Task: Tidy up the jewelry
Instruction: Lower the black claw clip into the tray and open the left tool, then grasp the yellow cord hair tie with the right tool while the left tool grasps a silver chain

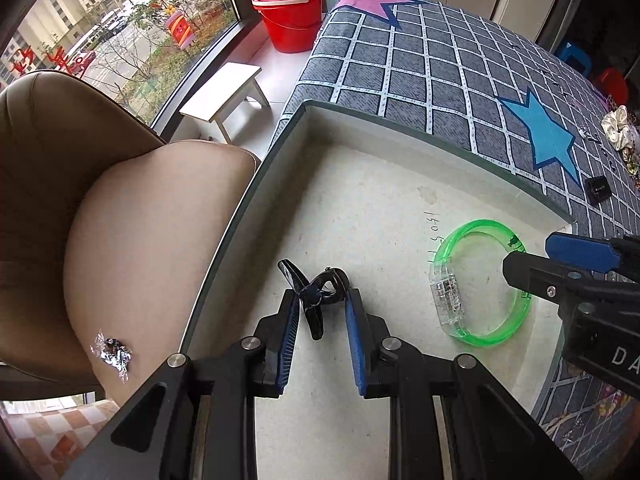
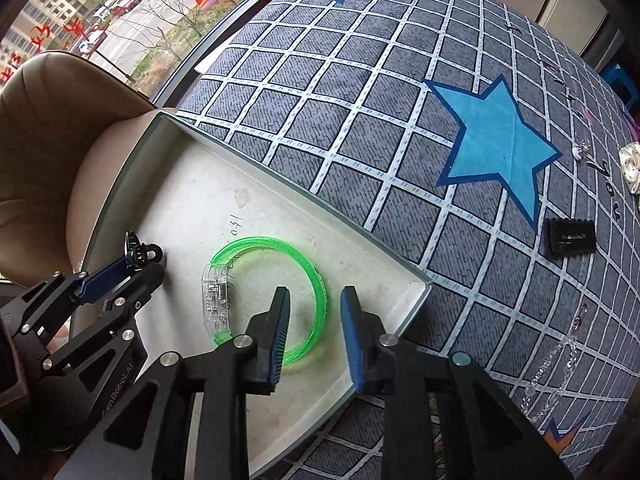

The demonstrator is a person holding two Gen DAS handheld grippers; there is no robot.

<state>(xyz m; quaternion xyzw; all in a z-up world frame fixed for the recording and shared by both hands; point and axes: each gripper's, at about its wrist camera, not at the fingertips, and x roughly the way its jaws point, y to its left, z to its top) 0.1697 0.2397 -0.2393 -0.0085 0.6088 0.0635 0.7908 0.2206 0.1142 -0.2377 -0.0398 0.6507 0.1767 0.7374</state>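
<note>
A glossy black plastic hair clip (image 1: 316, 296) with curved prongs sits between the ribbed blue pads of the left gripper (image 1: 322, 312), which clasps it low over the shallow white tray (image 1: 360, 184). The translucent green bangle (image 1: 480, 280) (clear plastic clasp block on one side) lies flat in the same tray. The right gripper (image 2: 314, 334) hovers over the bangle's rim, jaws parted and holding nothing; handwritten digits on the tray floor read roughly "150".

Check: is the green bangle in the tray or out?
In. The green bangle lies flat on the tray floor, inside its walls, between the right gripper fingers.
</note>
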